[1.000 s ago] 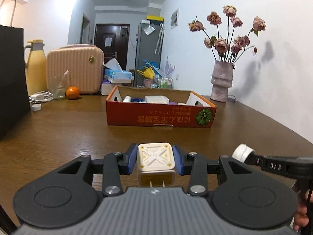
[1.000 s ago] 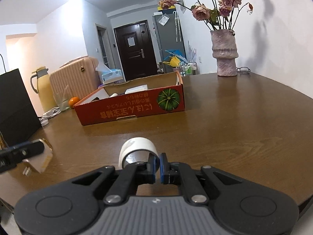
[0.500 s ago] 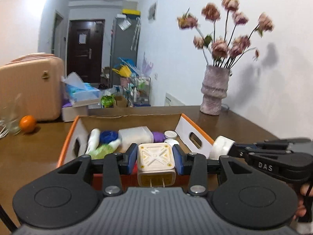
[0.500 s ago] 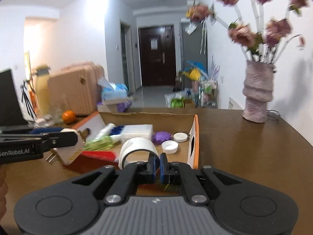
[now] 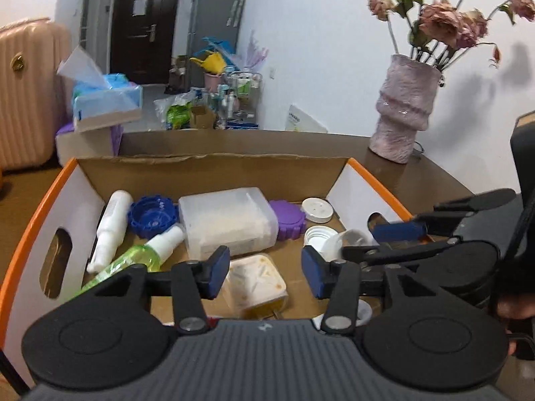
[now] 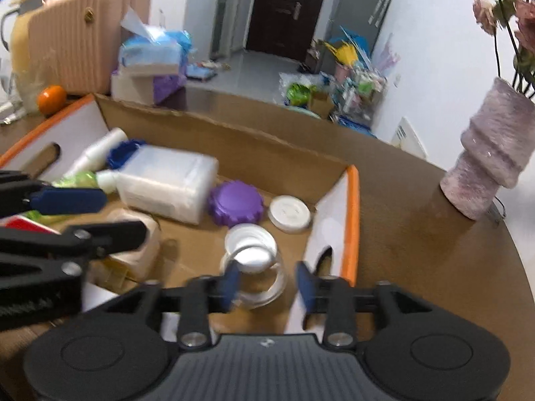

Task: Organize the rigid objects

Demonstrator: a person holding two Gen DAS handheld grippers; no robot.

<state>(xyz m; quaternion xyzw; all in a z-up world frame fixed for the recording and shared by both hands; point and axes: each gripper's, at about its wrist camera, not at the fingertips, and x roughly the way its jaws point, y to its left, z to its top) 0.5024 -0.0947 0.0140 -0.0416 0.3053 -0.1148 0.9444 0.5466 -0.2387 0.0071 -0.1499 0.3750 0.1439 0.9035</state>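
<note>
Now that both your grippers have spread open, the white square plug adapter [image 5: 255, 280] and white tape roll [image 6: 259, 275] lie dropped in the orange-rimmed cardboard box [image 5: 207, 167], near side; both placements look done.

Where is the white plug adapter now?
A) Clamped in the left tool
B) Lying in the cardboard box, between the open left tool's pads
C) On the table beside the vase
B: the plug adapter lies on the cardboard box floor, and the left tool is open around it without touching it.
</note>
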